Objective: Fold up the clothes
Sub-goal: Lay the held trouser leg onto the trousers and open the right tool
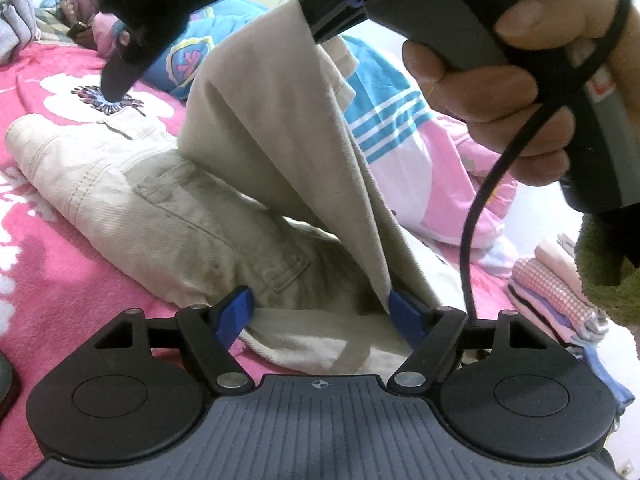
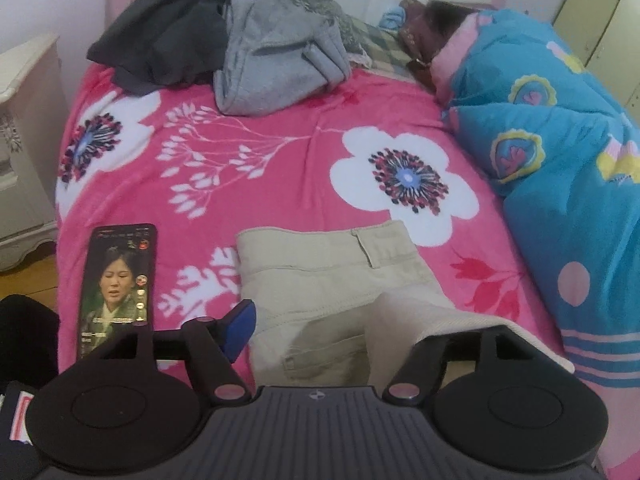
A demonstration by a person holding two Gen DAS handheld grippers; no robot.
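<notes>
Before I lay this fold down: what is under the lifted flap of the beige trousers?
Under the lifted flap lies the rest of the beige trousers, pocket side up, on the pink flowered blanket. Whatever is beneath that lower layer is covered.

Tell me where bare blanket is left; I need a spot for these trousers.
Free: the pink blanket between the grey clothes, the blue quilt and the trousers. Crowded: the near left by the phone, and the head end.
</notes>
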